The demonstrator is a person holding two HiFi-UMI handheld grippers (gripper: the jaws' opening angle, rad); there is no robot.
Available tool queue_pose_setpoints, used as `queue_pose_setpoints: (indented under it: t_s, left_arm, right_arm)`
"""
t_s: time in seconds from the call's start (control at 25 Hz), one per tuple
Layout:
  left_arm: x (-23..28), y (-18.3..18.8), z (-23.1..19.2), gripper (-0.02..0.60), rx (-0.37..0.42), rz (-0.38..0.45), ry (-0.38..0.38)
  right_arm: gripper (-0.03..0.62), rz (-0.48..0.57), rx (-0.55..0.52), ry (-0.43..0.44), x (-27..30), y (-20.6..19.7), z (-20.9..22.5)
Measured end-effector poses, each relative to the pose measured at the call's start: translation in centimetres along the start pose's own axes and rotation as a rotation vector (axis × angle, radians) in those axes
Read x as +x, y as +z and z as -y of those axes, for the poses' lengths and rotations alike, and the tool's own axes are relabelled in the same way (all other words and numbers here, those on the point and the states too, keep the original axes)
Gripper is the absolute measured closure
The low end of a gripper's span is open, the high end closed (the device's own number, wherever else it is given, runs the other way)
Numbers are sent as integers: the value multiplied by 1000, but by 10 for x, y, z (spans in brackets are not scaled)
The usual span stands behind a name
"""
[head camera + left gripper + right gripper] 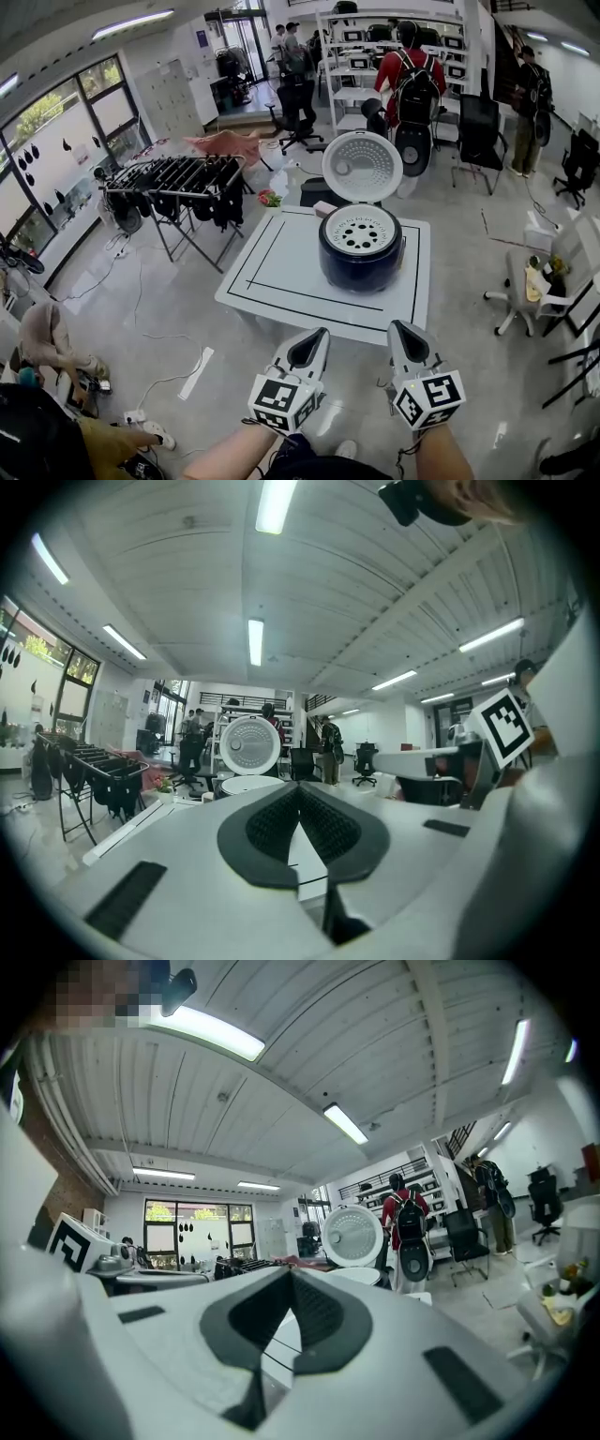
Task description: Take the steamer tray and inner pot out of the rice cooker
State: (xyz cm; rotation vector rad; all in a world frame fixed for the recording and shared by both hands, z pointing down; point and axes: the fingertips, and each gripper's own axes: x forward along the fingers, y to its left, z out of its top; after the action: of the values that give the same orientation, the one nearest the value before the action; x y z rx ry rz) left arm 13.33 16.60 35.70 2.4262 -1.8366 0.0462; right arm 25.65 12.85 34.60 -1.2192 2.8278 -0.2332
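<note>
A dark blue rice cooker point(360, 253) stands on a low white table point(281, 281), its round lid point(362, 167) raised upright at the back. A white perforated steamer tray point(359, 231) sits in its top; the inner pot beneath is hidden. My left gripper point(313, 343) and right gripper point(403, 336) hover side by side short of the table's near edge, both shut and empty. In the left gripper view the cooker lid point(250, 746) shows far ahead past the shut left gripper point(299, 789). The right gripper view shows the lid point(353, 1237) beyond the shut right gripper point(291, 1277).
A black clothes rack point(178, 192) stands left of the table. Office chairs point(298, 112) and shelving point(375, 56) fill the back, with people standing there. A white chair point(544, 286) with items sits at the right. Cables lie on the floor point(150, 319) at the left.
</note>
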Motion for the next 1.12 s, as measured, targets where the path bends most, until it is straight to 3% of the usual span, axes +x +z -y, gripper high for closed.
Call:
queue_pose_setpoints:
  t_s: [0.44, 0.8, 1.12]
  left_arm:
    - [20, 4, -18, 561, -9, 21, -29]
    - [67, -1, -70, 381, -11, 5, -102]
    - [129, 2, -138, 298, -6, -35, -193]
  right_arm:
    - [572, 32, 66, -16, 19, 5, 8]
    - [440, 18, 38, -149, 79, -1, 22]
    - [427, -5, 29, -261, 159, -1, 35]
